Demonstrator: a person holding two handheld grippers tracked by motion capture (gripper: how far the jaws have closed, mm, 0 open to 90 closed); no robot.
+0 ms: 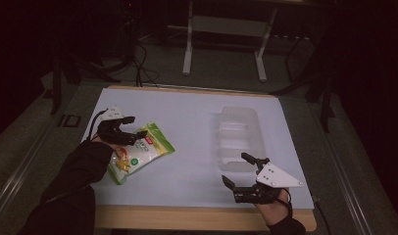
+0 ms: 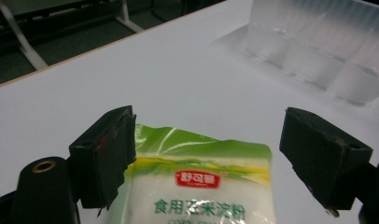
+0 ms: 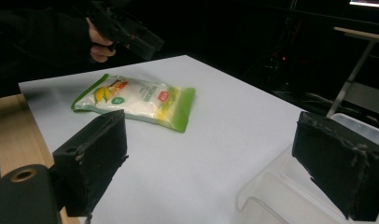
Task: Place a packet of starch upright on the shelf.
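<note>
A green and white bag of corn starch [image 1: 140, 152] lies flat on the white table sheet at the left. My left gripper [image 1: 136, 126] hovers over its green top edge. In the left gripper view the bag [image 2: 197, 186] sits between the jaws, the left pad close against its corner and the right pad well off it, so my left gripper [image 2: 208, 126] is open. My right gripper [image 1: 235, 168] is open at the near right, beside the near end of a clear plastic tray [image 1: 238, 137]. Its own view shows the bag [image 3: 136, 100] and the left gripper [image 3: 127, 32] farther off.
The white sheet [image 1: 187, 122] covers a wooden table whose bare front edge [image 1: 197, 218] shows. The clear tray [image 2: 318, 51] holds nothing I can see. Behind the table stand white frame legs [image 1: 188, 49] and loose cables [image 1: 143, 63] on the floor.
</note>
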